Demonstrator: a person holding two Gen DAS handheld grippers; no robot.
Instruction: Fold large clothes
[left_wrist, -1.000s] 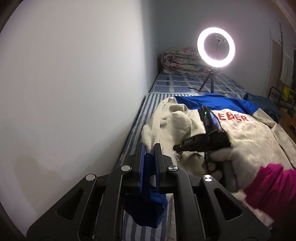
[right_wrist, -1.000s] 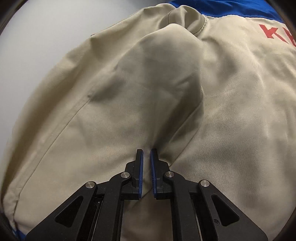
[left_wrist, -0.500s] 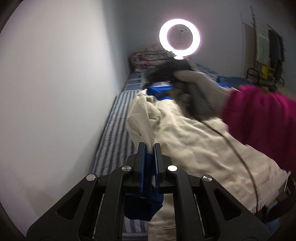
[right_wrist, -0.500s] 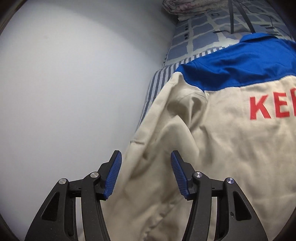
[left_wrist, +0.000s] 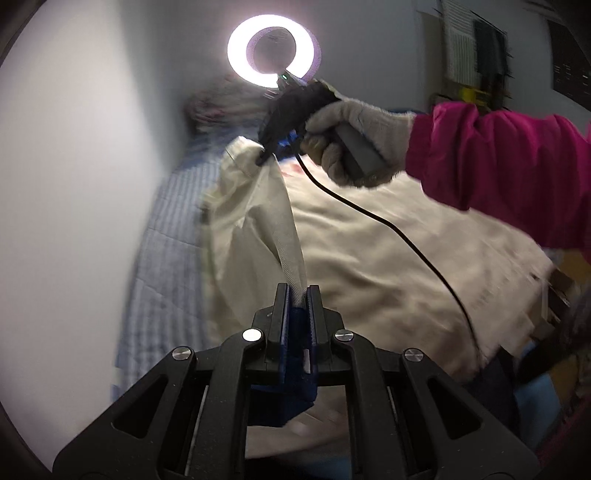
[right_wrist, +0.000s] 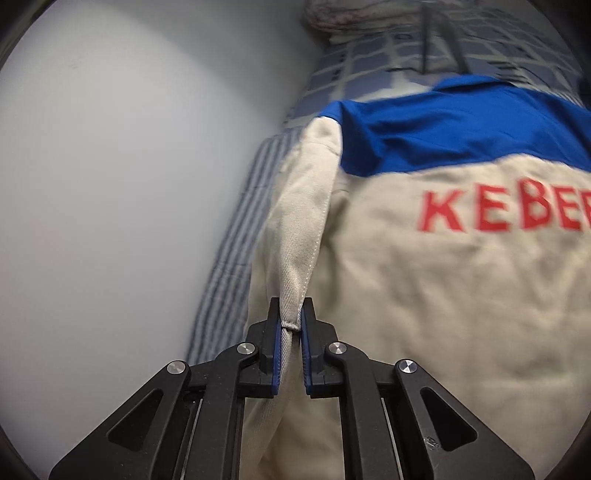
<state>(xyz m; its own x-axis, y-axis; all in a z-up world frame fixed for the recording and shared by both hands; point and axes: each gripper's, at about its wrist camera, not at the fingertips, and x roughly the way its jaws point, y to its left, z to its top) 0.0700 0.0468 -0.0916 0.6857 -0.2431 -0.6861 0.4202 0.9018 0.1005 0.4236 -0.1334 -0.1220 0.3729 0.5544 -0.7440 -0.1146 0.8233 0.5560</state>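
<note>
A: Jacket (right_wrist: 424, 295), beige with a blue yoke and red lettering, lies spread back-up on the striped bed (right_wrist: 229, 258), which runs along the wall (right_wrist: 110, 184).

B: Ring light (left_wrist: 273, 50)?

A: Lit, at the far end of the bed, above a bundled quilt (left_wrist: 218, 107).

B: Claw states?

A: Left claw (left_wrist: 297, 295) clenched on a beige fold and blue cloth of the jacket. Right claw (right_wrist: 291, 317) closing on a stitched beige edge, raised off the bed; the pads press it. Gloved hand (left_wrist: 354, 144), pink sleeve (left_wrist: 498, 158), holds that right claw; black cable (left_wrist: 406, 240) trails from it.
</note>
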